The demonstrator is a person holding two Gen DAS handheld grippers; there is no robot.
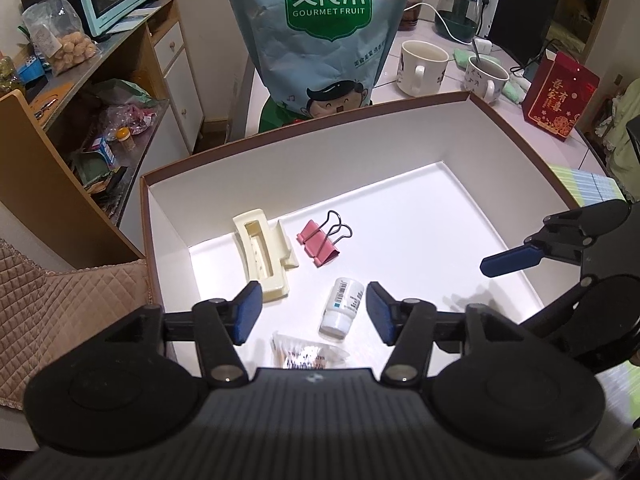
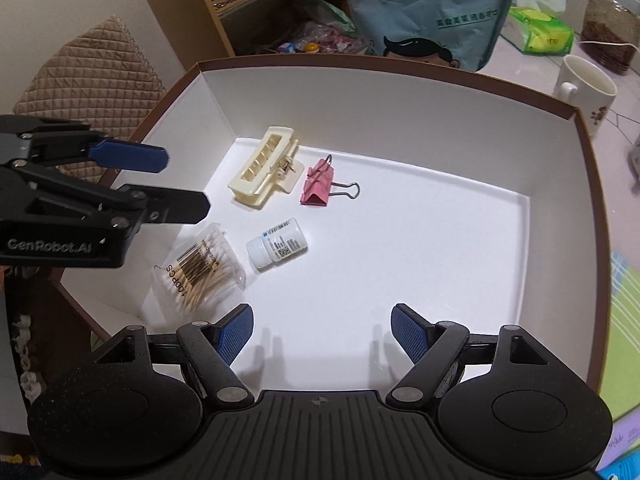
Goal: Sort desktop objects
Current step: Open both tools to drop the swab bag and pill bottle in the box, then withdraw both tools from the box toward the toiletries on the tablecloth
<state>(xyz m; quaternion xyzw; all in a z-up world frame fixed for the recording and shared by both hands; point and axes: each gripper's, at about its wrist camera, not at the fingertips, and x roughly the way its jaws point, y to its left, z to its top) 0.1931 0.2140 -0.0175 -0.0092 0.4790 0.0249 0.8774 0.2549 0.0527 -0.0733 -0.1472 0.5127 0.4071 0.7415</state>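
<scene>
- White inside and brown outside, an open cardboard box (image 2: 400,240) holds four small things, all toward its left half.
- Cream plastic hair claw (image 2: 262,172) lies near the far left corner, with a pink binder clip (image 2: 317,187) just beside it on the right, its wire handles pointing right.
- White pill bottle (image 2: 277,244) lies on its side nearer the cameras, cap toward the left in the right wrist view.
- Clear packet of cotton swabs (image 2: 200,270) lies just left of the bottle, close to the left wall.
- Left gripper (image 1: 312,310) hangs over the swabs and bottle, its blue-padded fingers (image 1: 248,310) spread wide apart and holding nothing; the bottle sits between them in its own view.
- Right gripper (image 2: 322,332) hovers over bare box floor near the front, its fingers likewise well apart and empty.
- Behind the box stand a blue-grey "Gourmet Fruit" snack bag (image 1: 320,20) and a white mug (image 1: 422,66).
</scene>
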